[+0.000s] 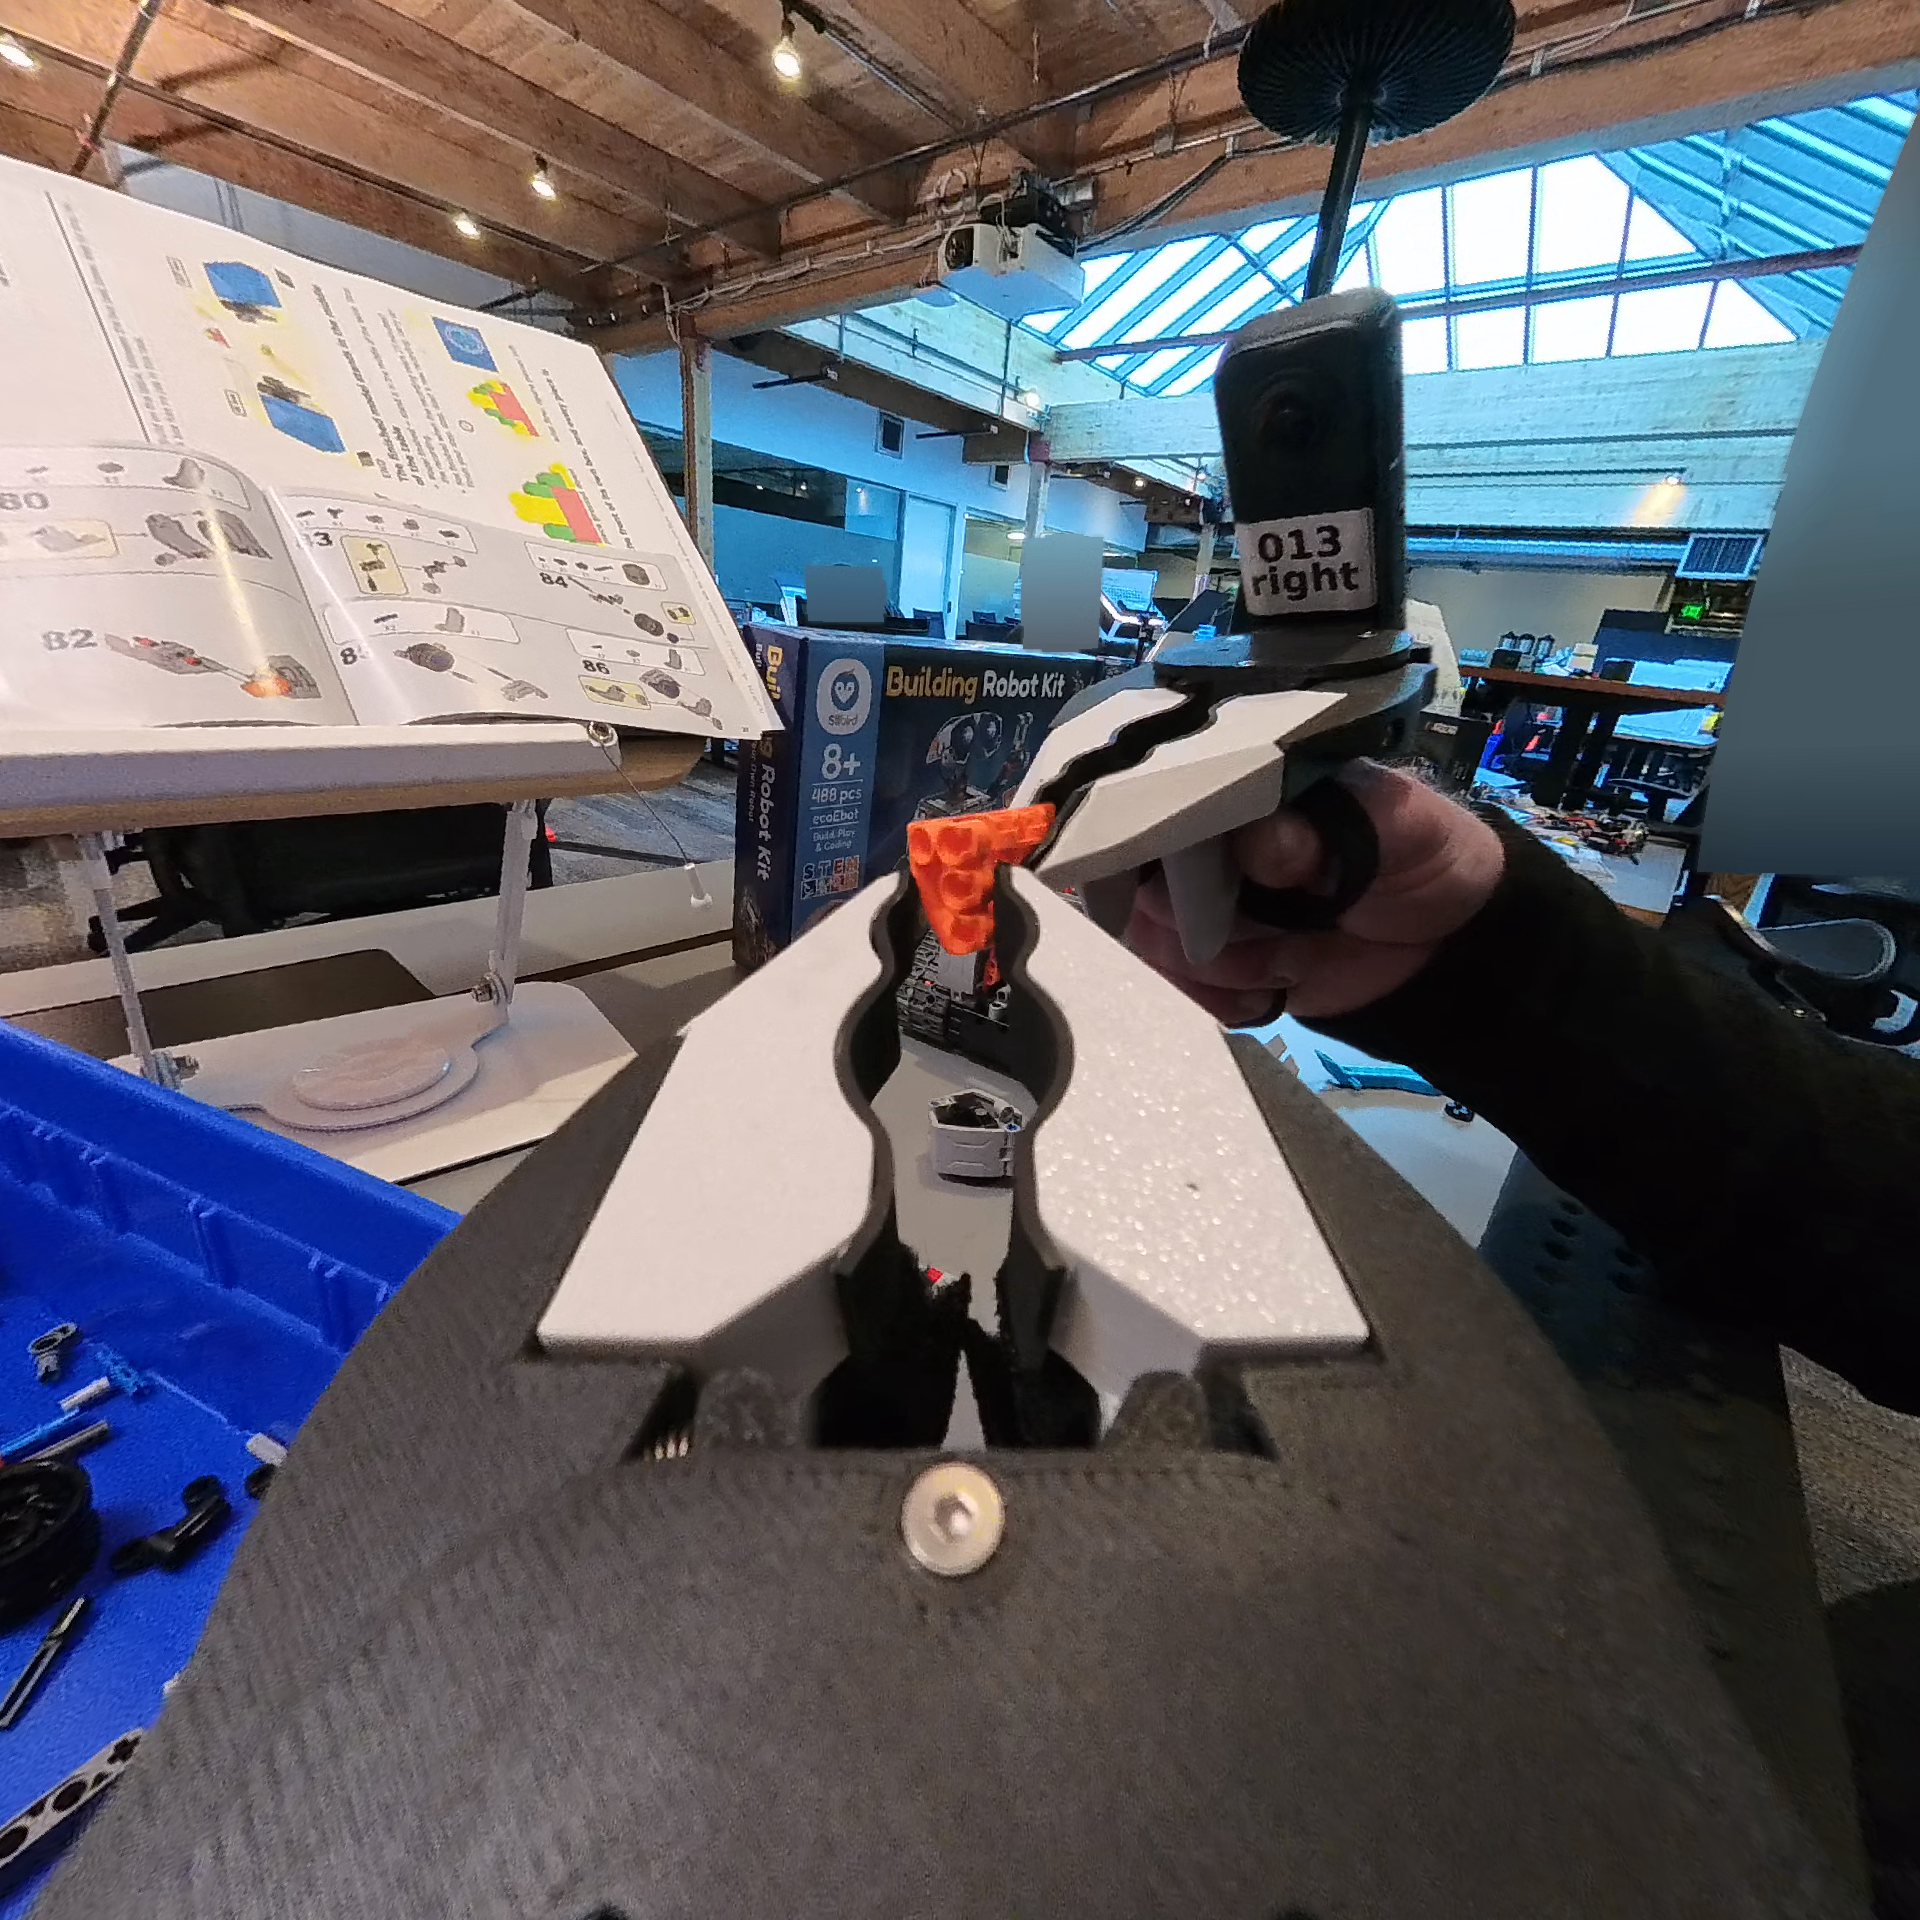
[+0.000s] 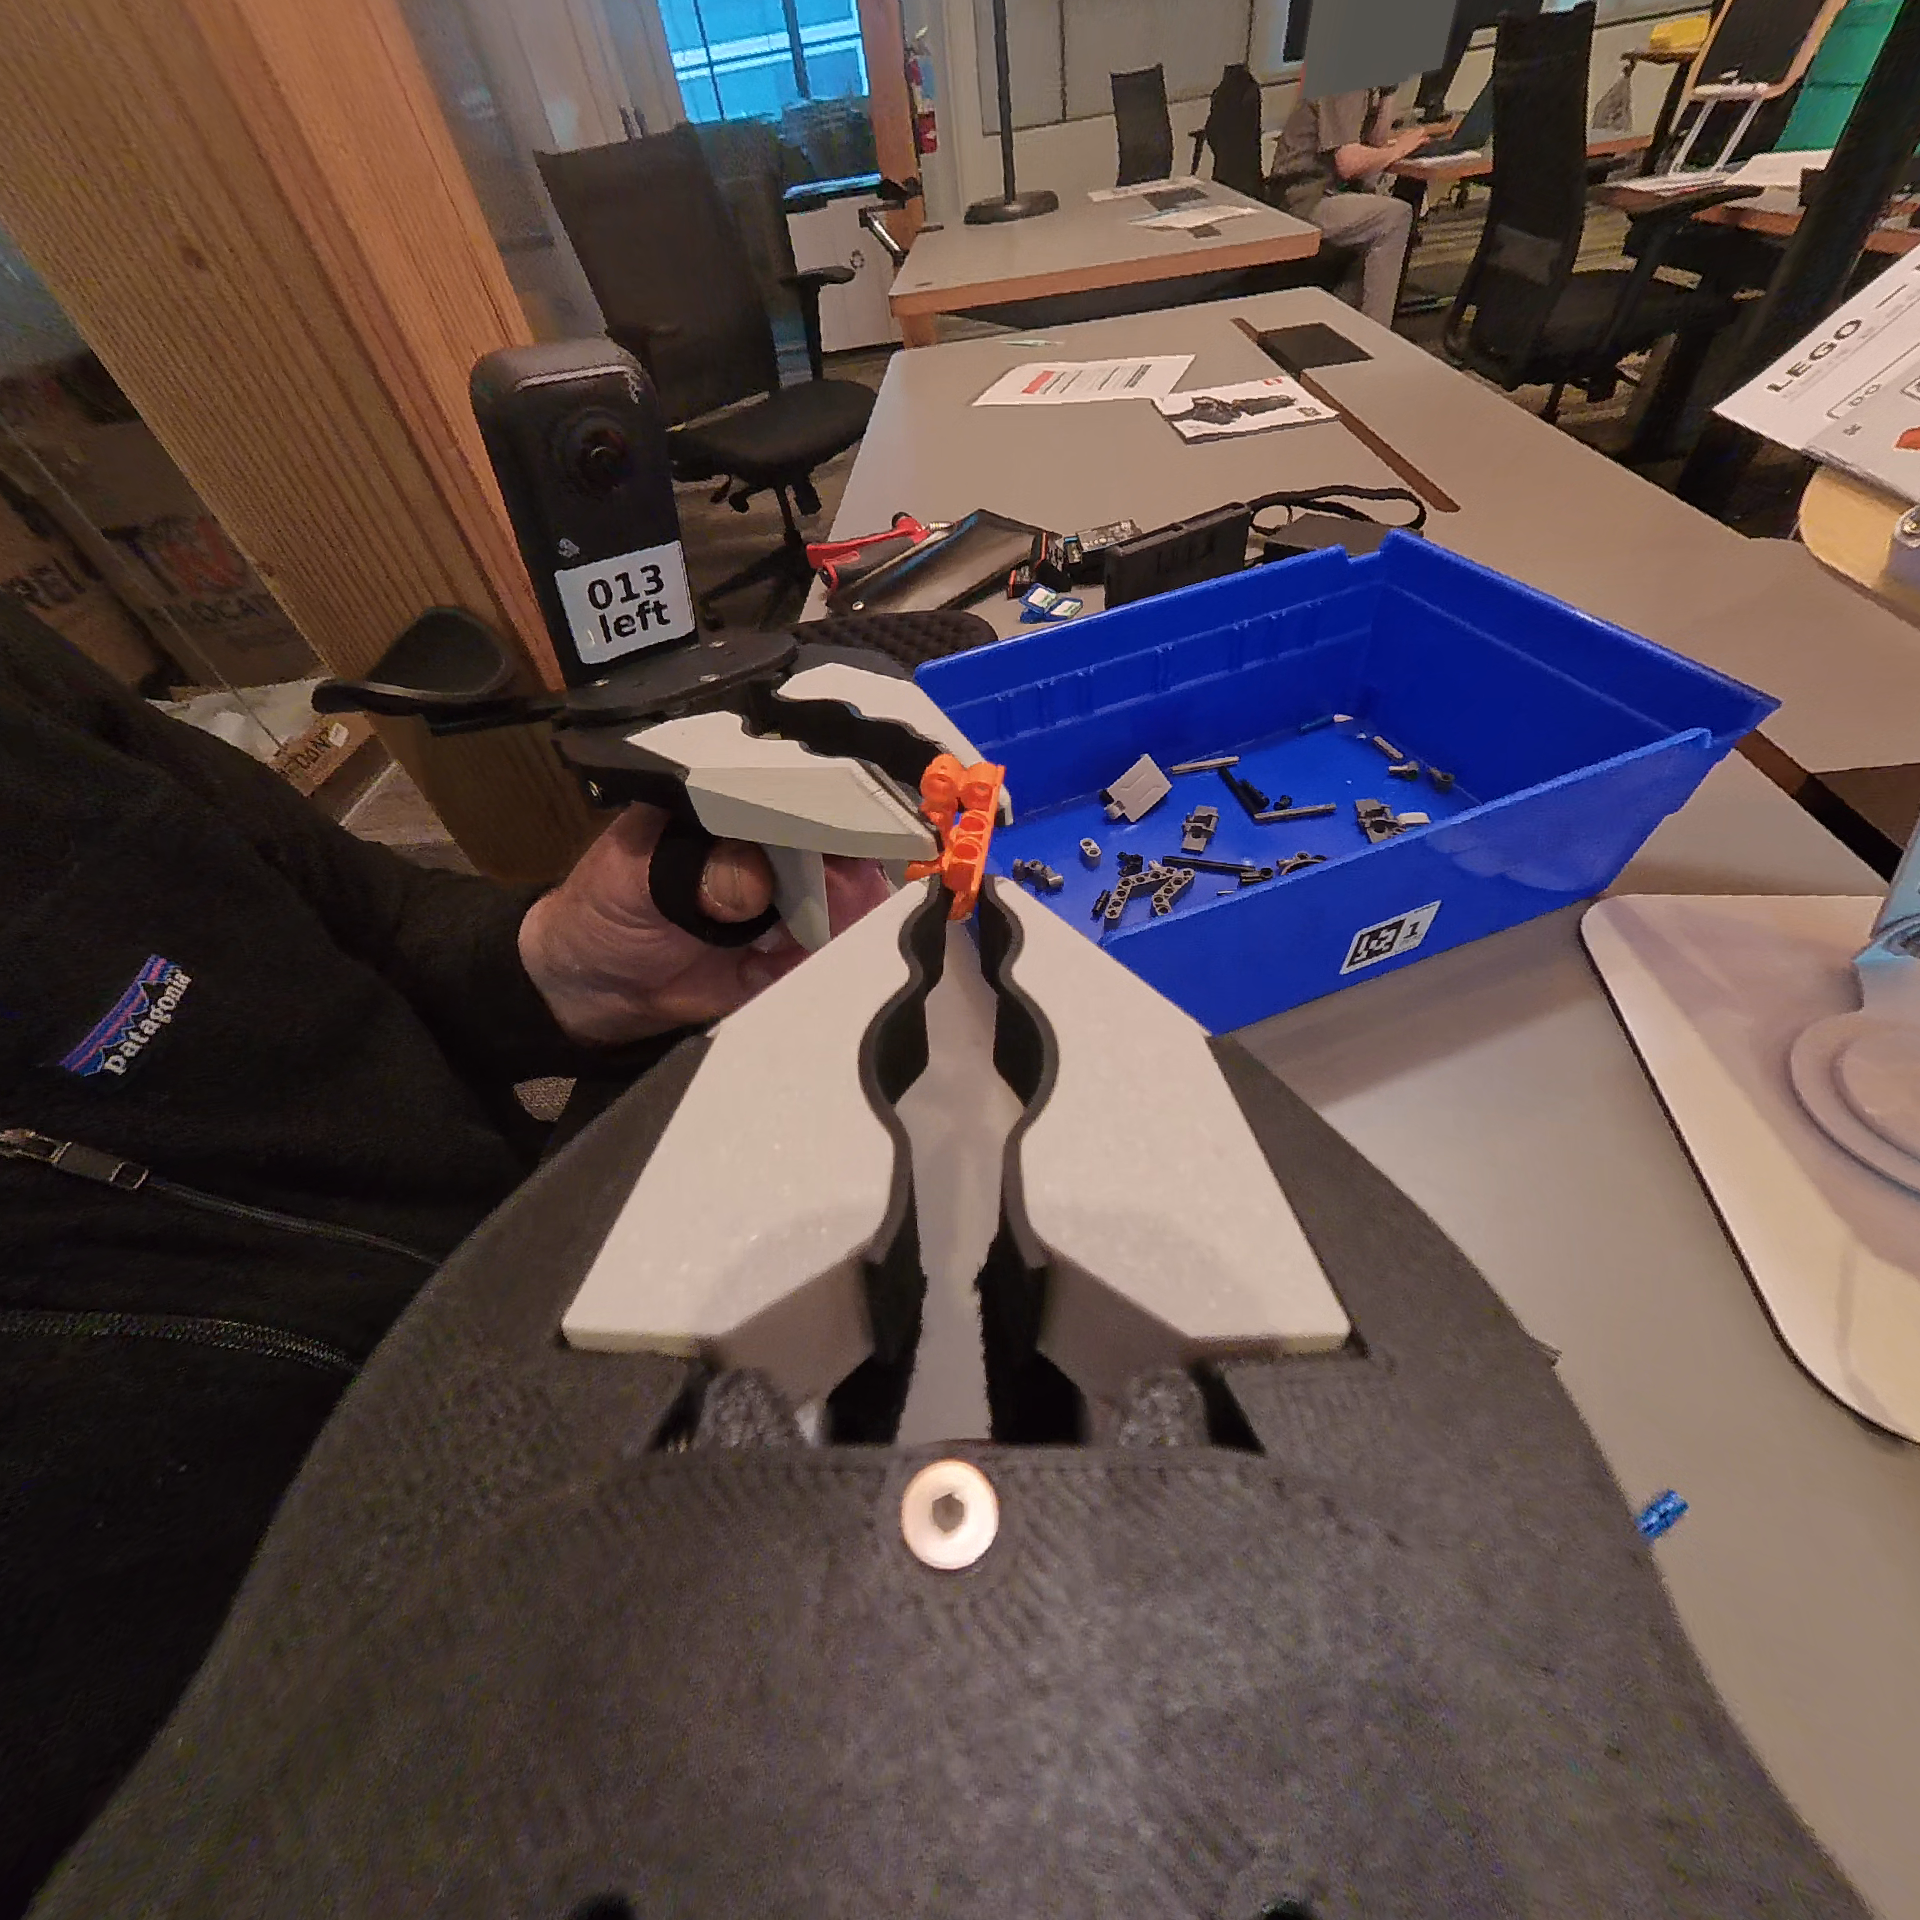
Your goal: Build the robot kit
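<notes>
Each tool [image 1: 951,883] has pale grey wavy-edged fingers [image 1: 758,1122], a black textured body and one silver screw [image 1: 952,1519].

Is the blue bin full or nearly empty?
Nearly empty: the blue bin holds only scattered small grey and black parts, with most of its floor bare.

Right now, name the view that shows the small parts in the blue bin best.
The right wrist view: the blue bin lies open, its grey and black parts spread in sight. The left wrist view shows only a corner with a few pieces.
</notes>
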